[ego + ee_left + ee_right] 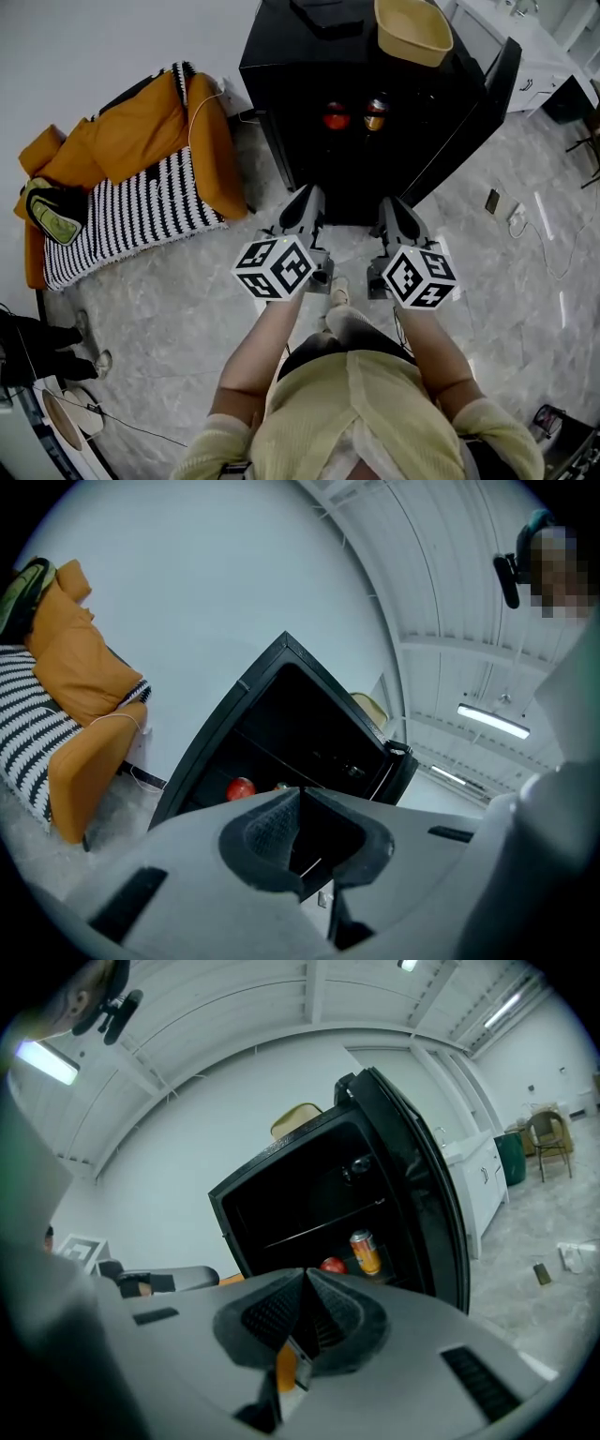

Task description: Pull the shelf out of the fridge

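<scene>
Approach stage. Thin dark shelf (328, 1222) is seated inside open black fridge (281, 66), upper centre of frame. Left gripper (305, 202) and right gripper (394, 211) fingers are held together, empty, well short of it. Opening and reach-in are judged needed next.

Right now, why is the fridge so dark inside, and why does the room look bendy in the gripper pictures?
Head view: the open fridge looks unlit inside; only a red fruit and a can catch light. Left gripper view: the wide lens bends the ceiling, the corners go black, a ceiling lamp glares. Right gripper view: same bending, black corners too.
</scene>
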Tool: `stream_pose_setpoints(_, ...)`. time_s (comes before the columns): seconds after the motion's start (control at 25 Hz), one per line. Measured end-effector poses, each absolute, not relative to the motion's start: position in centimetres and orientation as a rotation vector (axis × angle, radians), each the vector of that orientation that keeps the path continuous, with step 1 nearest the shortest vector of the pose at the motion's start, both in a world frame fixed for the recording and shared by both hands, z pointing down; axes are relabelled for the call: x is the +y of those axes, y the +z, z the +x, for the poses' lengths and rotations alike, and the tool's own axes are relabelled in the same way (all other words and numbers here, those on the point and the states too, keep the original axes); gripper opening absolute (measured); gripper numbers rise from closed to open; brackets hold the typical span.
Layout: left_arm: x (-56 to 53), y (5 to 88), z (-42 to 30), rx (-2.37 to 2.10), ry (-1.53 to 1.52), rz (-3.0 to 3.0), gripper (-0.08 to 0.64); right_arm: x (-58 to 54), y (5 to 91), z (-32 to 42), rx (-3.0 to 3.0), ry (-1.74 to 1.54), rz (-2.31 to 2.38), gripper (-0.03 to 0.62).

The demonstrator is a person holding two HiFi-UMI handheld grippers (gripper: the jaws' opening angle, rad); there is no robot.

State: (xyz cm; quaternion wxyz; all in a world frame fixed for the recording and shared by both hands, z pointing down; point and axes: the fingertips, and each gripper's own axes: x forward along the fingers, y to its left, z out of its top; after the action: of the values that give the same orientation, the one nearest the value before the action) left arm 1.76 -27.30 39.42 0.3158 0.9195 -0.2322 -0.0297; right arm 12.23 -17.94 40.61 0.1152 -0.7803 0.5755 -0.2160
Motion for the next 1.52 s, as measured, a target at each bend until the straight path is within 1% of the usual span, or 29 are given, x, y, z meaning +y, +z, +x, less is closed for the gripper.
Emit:
stream_pose_setpoints(0.44,-31.4,40.1,5.5,-0.615,-0.066,2.417,0.032,-22.0,40.6,15.5,1.641,-0.628,-2.288,0.031)
stream_pose_setpoints(0.96,-34.7,41.0,8.2,-0.656,-0.077,2.403,0.032,-24.2,41.8,18.4,1.531,-0.671,-2.261,0.031)
stream_pose_setpoints(1.52,-37.1,40.8,9.7,-0.664,-0.181,2.355,0.032,-27.1,40.8,21.0,1.421,-0.629,-2.193,0.032)
